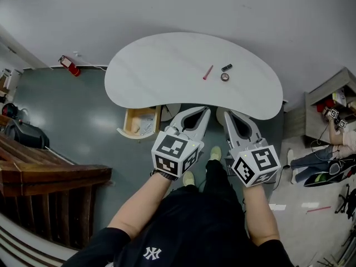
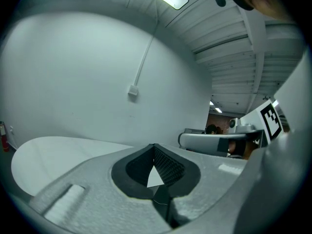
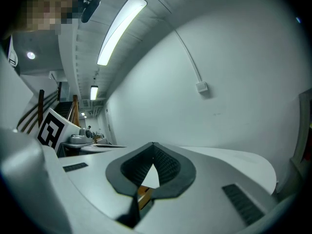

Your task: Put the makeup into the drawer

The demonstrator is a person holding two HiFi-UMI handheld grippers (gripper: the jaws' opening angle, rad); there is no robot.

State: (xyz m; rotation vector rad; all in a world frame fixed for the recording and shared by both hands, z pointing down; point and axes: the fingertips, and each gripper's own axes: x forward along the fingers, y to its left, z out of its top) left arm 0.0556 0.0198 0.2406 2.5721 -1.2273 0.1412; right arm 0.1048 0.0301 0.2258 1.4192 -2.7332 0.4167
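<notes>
**Both shut, nothing held**

My left tool (image 1: 204,112) & right tool (image 1: 228,115) sit side by side at the near edge of the table (image 1: 156,60). Each has its tips pressed together w/ nothing between. At abt 12 o'clock from them, well apart on the tabletop, lie a red makeup stick (image 1: 207,72), a small dark tube (image 1: 226,68) & a round pot (image 1: 225,77), all close together. The drawer (image 1: 139,122) stands open under the table, at 9 o'clock from my left tool.
</notes>
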